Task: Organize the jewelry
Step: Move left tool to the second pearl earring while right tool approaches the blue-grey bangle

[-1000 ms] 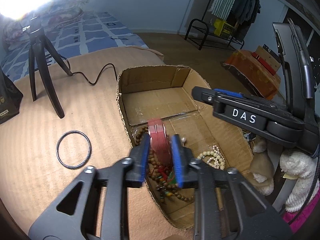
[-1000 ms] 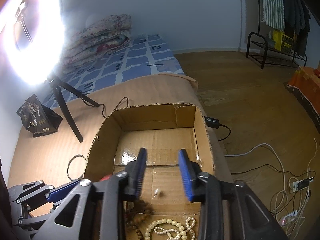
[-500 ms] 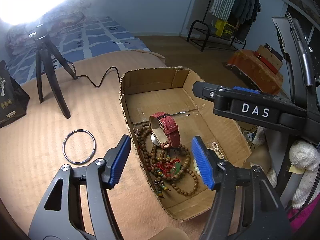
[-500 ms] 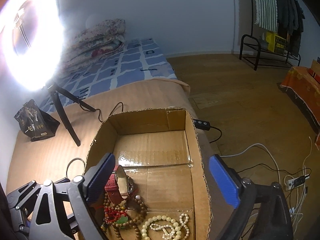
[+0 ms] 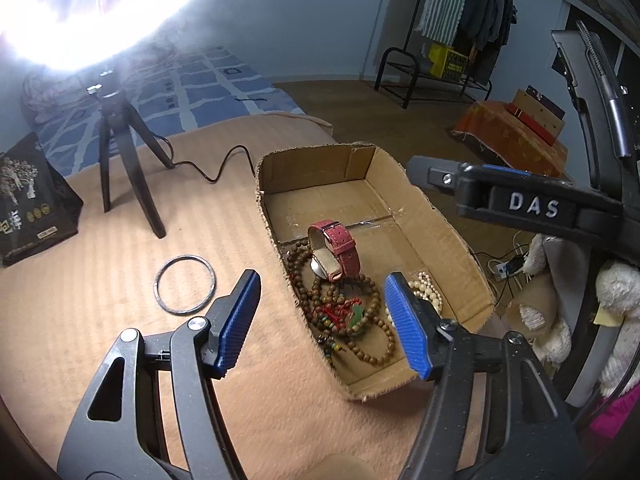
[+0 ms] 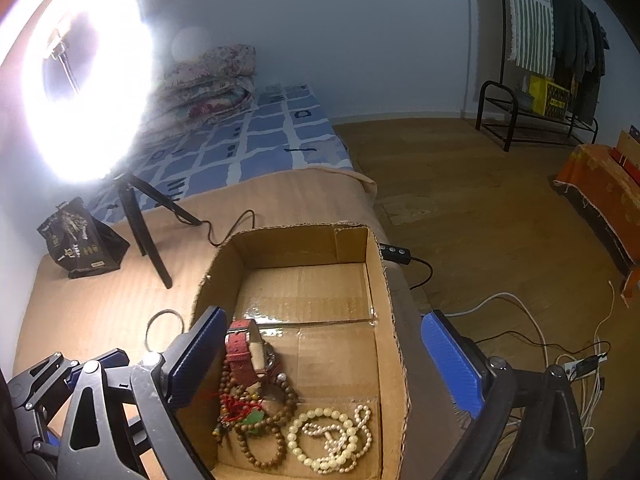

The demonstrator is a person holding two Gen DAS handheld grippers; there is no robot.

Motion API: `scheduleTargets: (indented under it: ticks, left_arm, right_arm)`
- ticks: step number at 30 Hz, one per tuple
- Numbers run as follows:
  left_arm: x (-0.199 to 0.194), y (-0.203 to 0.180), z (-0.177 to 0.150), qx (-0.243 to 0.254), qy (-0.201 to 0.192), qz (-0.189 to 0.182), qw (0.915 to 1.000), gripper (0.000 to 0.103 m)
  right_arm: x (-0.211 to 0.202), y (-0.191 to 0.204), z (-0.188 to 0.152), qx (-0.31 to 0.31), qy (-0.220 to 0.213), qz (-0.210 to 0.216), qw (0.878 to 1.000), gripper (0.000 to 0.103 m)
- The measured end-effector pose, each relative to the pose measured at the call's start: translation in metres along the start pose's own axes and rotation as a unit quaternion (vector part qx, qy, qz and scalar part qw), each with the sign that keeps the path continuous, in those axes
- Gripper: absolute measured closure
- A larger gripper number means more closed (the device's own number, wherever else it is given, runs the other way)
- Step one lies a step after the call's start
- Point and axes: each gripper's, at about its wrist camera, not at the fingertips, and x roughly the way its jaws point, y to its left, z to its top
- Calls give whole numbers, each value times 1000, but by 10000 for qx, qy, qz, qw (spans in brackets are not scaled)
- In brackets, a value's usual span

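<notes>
An open cardboard box (image 5: 448, 232) (image 6: 384, 280) lies on the tan bed cover. In it a red-strap watch (image 5: 334, 249) (image 6: 245, 350) stands on brown bead bracelets (image 5: 346, 312) (image 6: 256, 412), with pearl strands (image 5: 426, 288) (image 6: 332, 436) beside them. A dark metal bangle (image 5: 185, 290) (image 6: 160, 326) lies on the cover left of the box. My left gripper (image 5: 322, 322) is open and empty, above the box's near left edge. My right gripper (image 6: 324, 360) is open wide and empty, over the box; its body (image 5: 520, 204) shows in the left wrist view.
A ring light on a black tripod (image 5: 120, 168) (image 6: 140, 220) stands at the back left, its cable (image 5: 216, 168) running toward the box. A black pouch (image 5: 28, 200) (image 6: 80, 240) sits at far left. The bed's edge, floor cables (image 6: 560, 344) and plush toys (image 5: 612, 320) are to the right.
My left gripper opened, let go of the red watch in the box and drew back and up. My right gripper opened wide and also pulled back.
</notes>
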Motion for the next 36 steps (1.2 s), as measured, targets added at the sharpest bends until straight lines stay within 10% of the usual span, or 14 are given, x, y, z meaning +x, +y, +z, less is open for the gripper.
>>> scheduleTargets:
  ticks: [22,36]
  left_arm:
    - [-102,79,-81,-268,23,314,9991,37]
    - [-95,124,-137,-402,491,268,9976,38]
  right_arm:
    - [-39,86,-25,-452,189,951,9943,2]
    - [0,164,-42,-955,737,1242,9849,14]
